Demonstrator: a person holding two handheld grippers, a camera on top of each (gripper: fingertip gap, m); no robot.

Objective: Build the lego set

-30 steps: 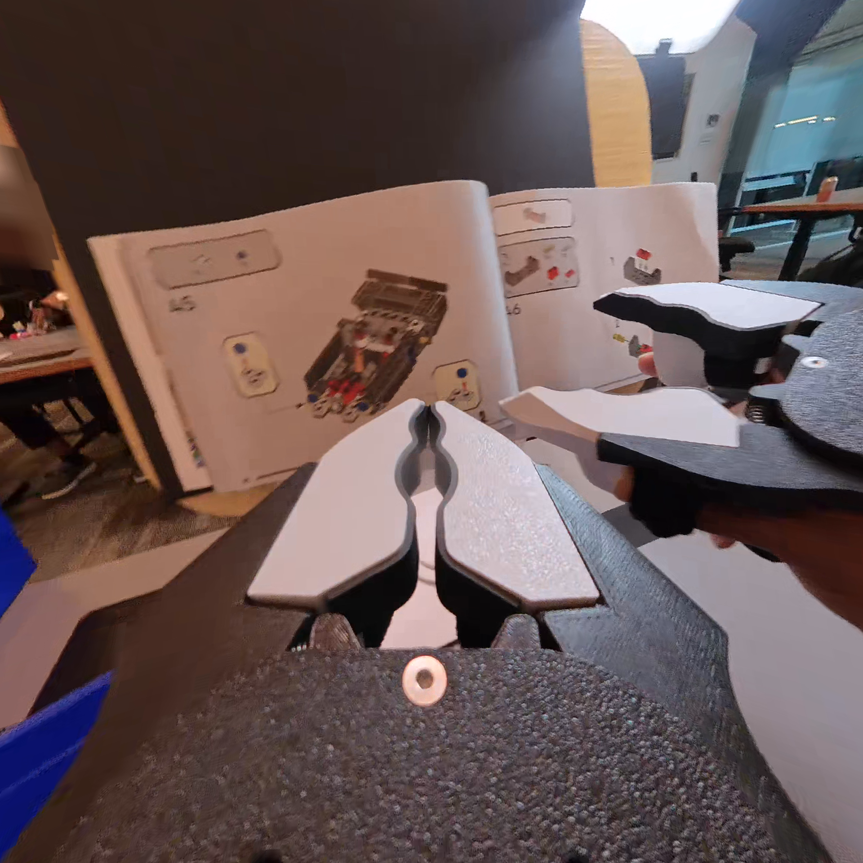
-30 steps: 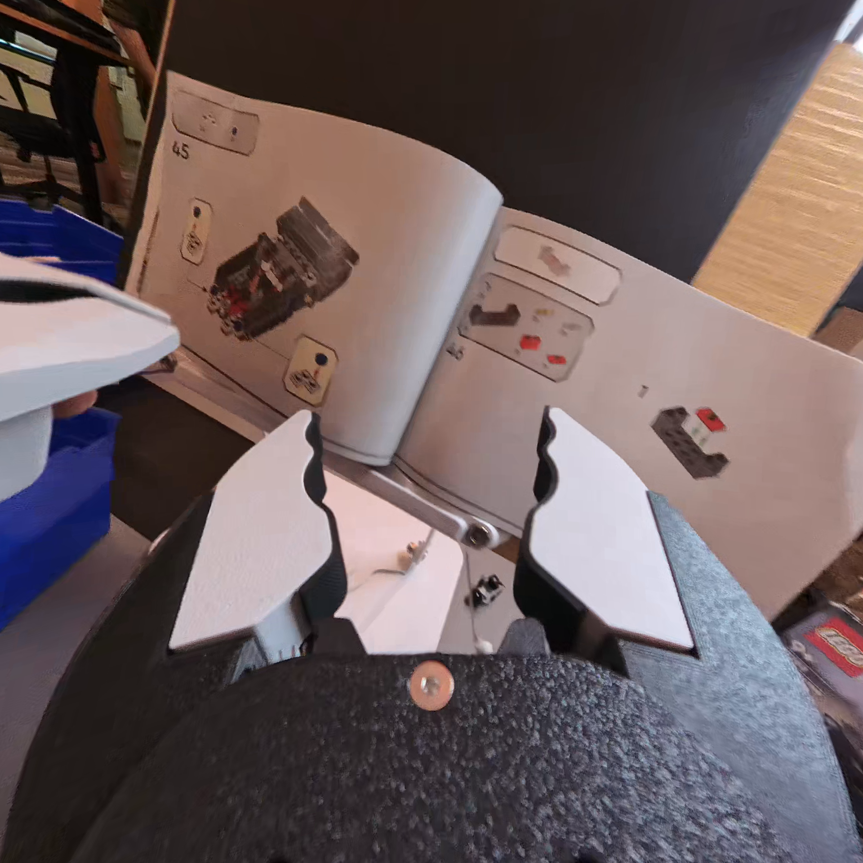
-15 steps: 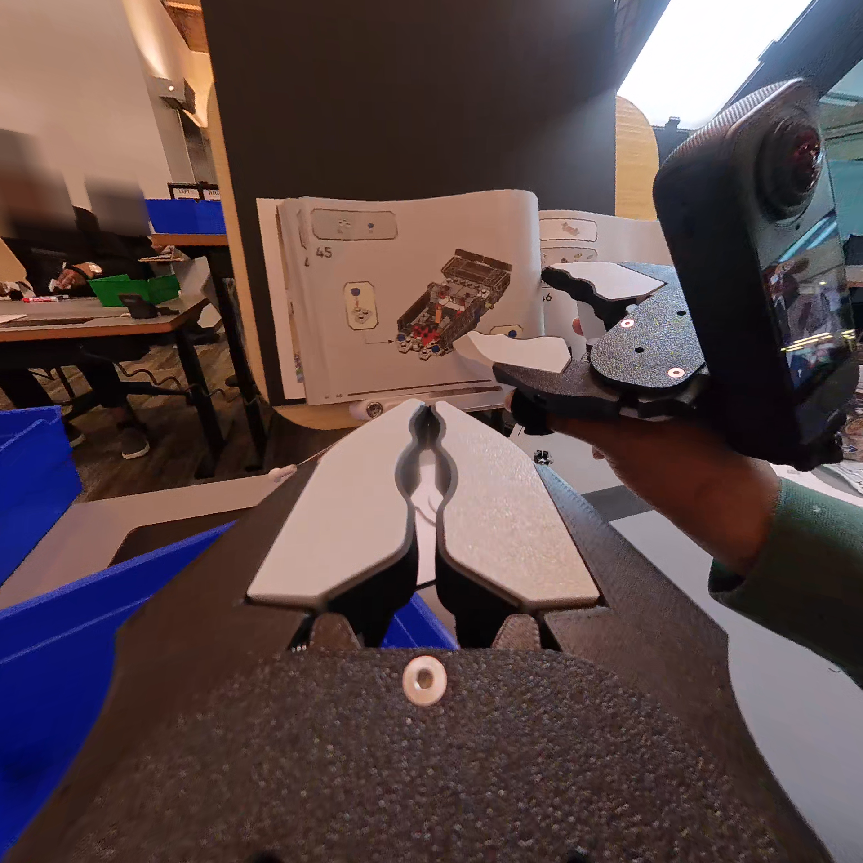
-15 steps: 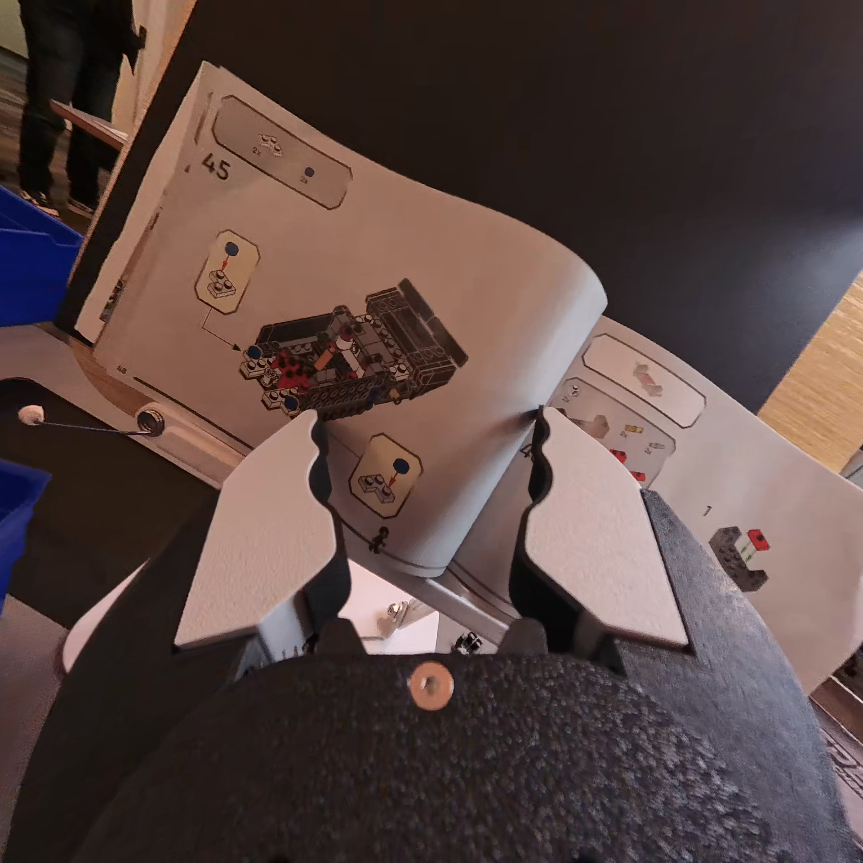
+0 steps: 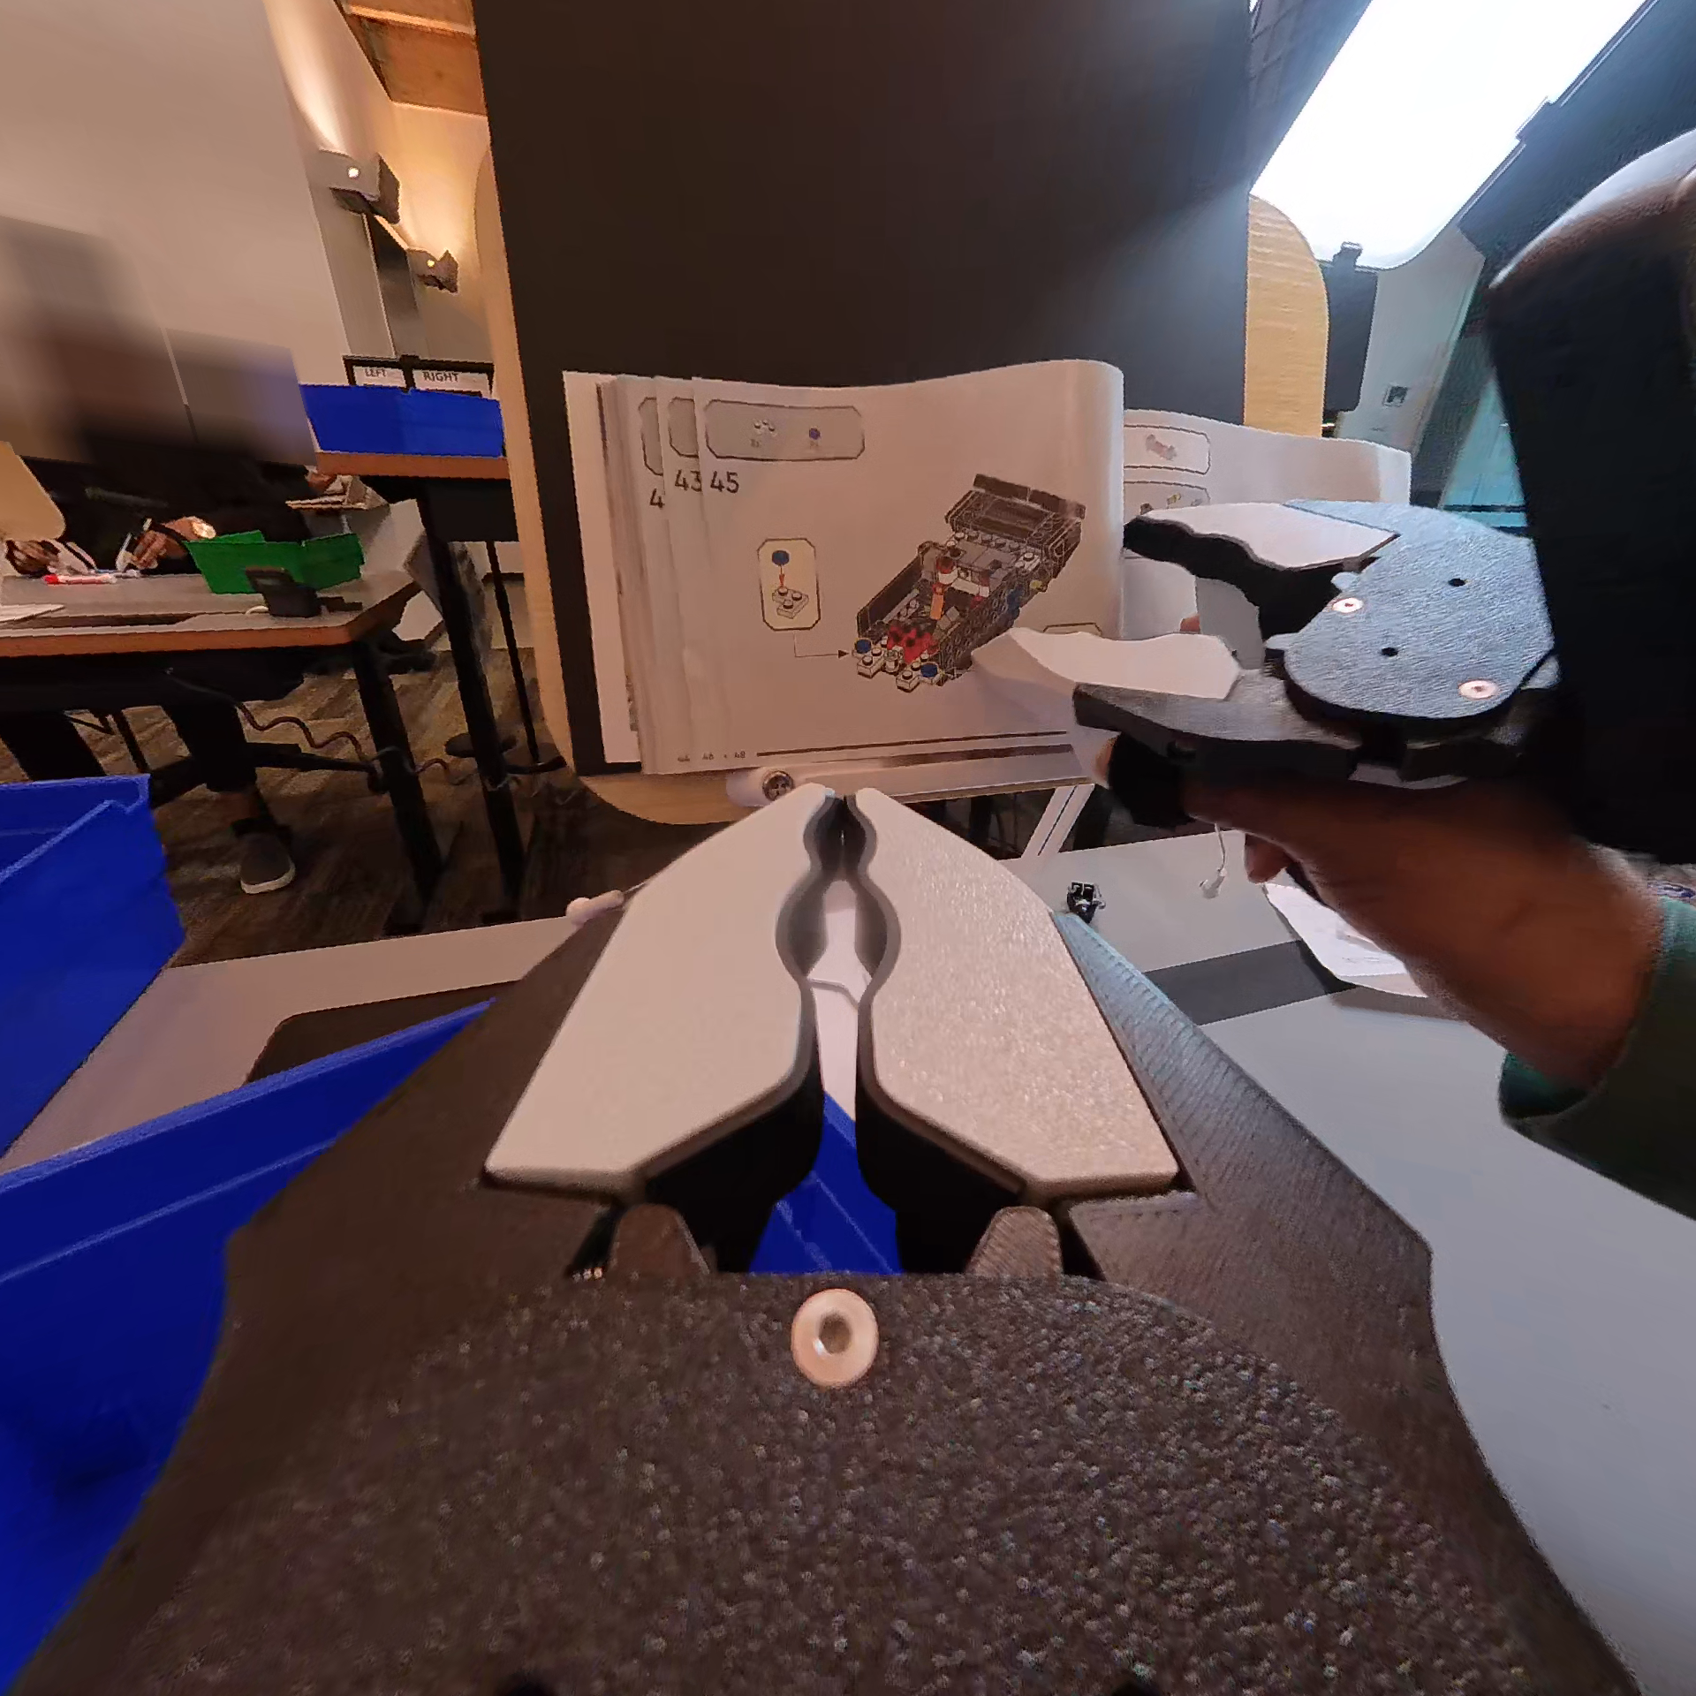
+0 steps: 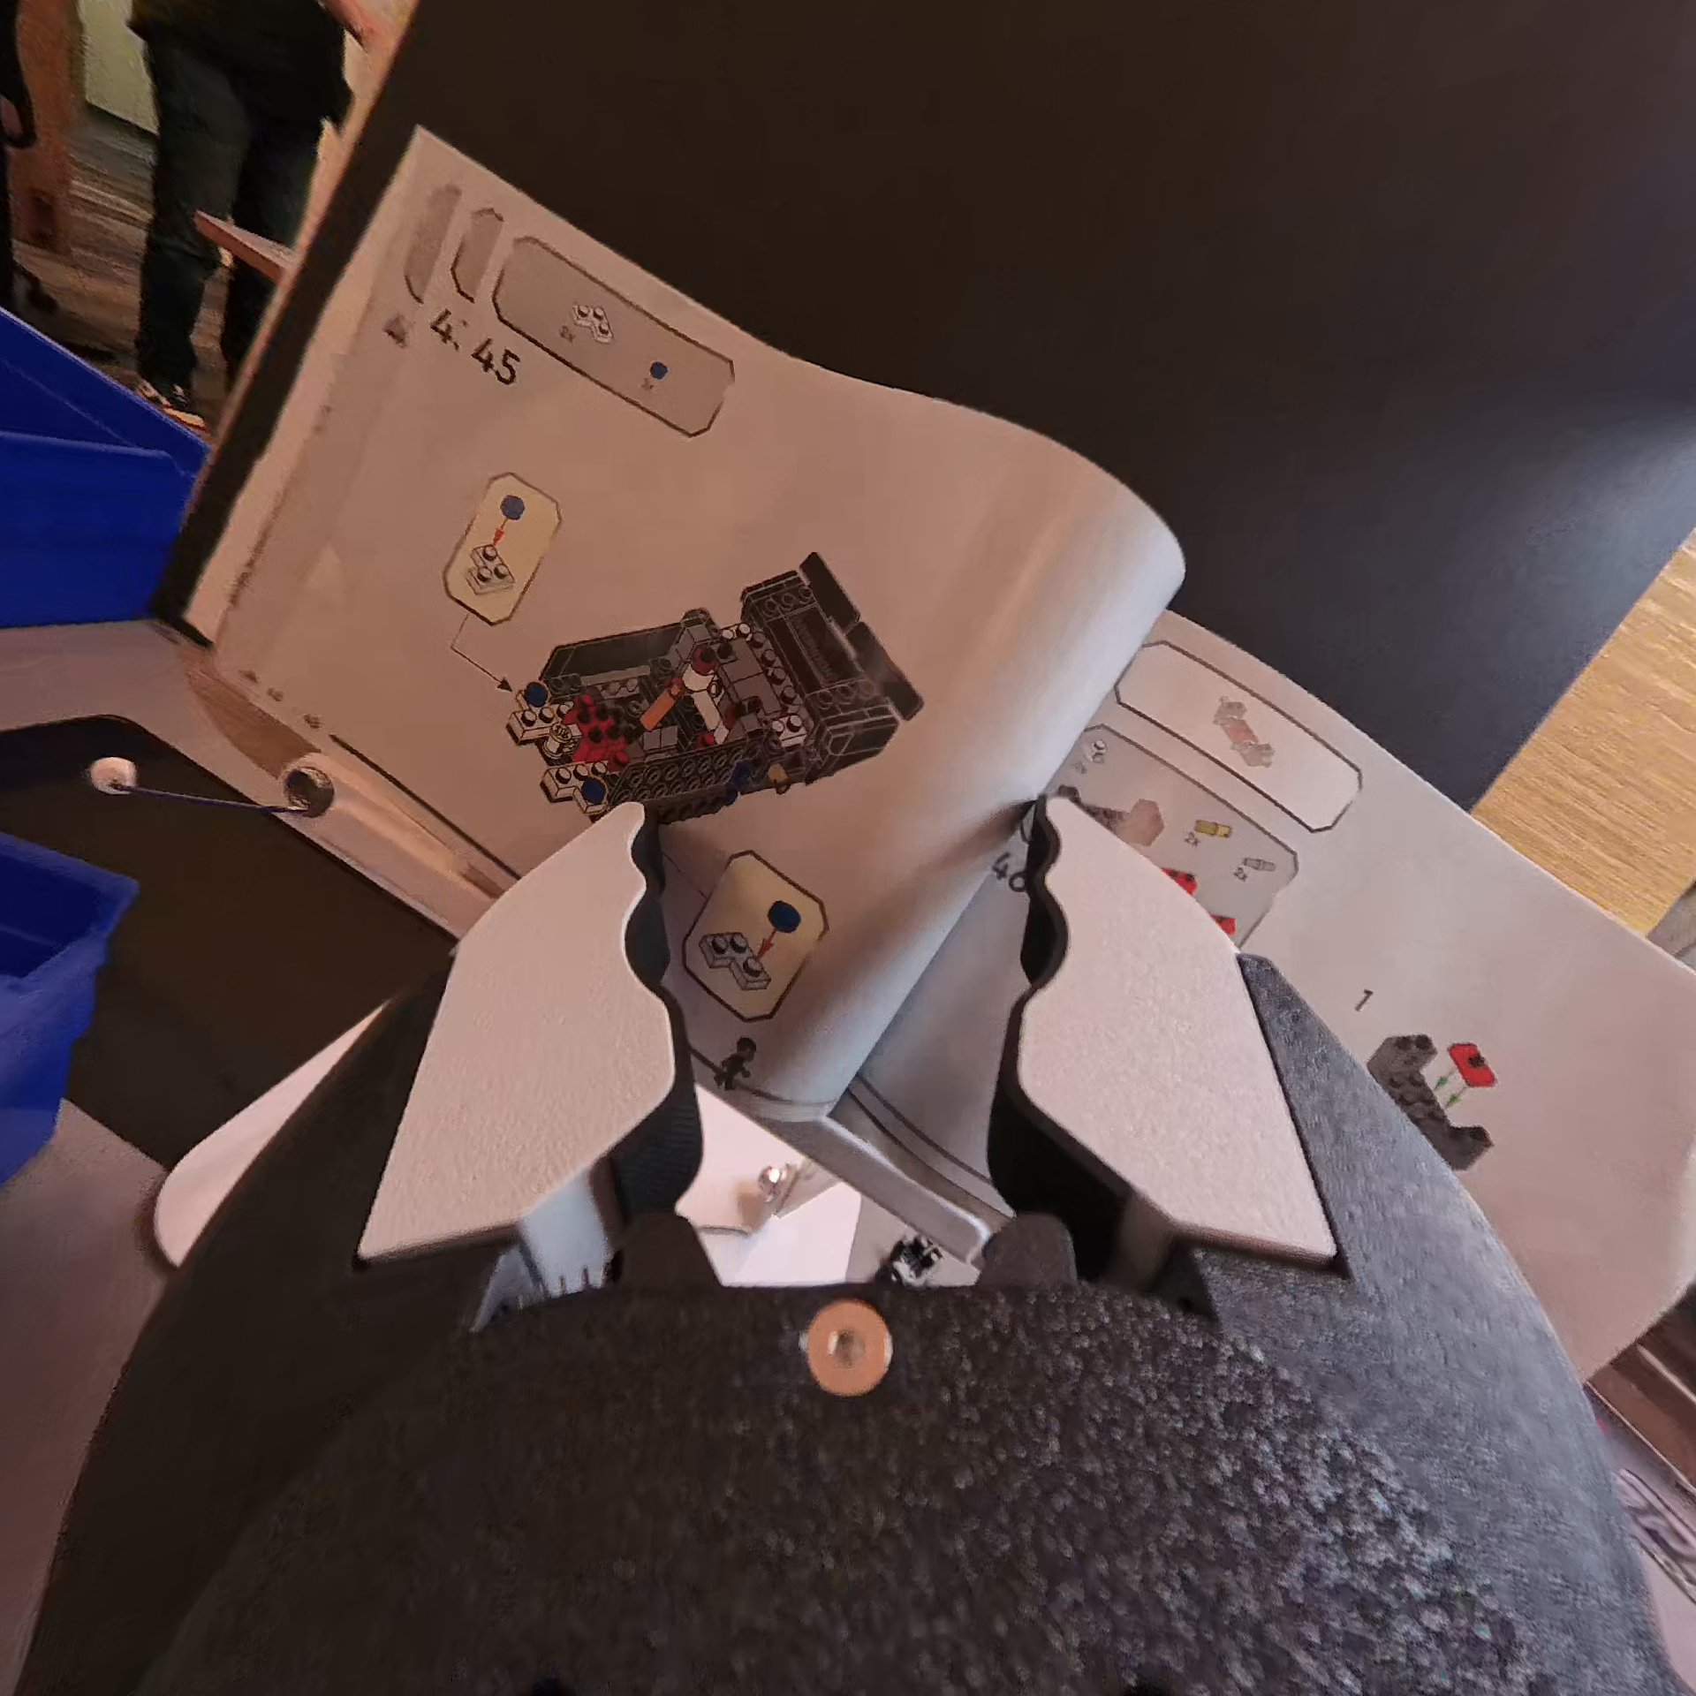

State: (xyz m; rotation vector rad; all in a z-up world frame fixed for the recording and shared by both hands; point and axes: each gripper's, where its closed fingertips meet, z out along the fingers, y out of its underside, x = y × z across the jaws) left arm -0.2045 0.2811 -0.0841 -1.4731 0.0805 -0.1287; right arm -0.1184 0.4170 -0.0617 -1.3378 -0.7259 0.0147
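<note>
While our left gripper (image 5: 840, 808) keeps its jaws closed and empty, our right gripper (image 6: 840, 826) holds its jaws open at the propped instruction booklet (image 6: 826, 587).

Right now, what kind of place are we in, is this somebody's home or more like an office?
Most likely a shared office or lab workspace, not a home. Beyond the propped-up instruction booklet there is another work table with a person seated at it, blue storage bins on a further desk, and carpeted flooring.
</note>
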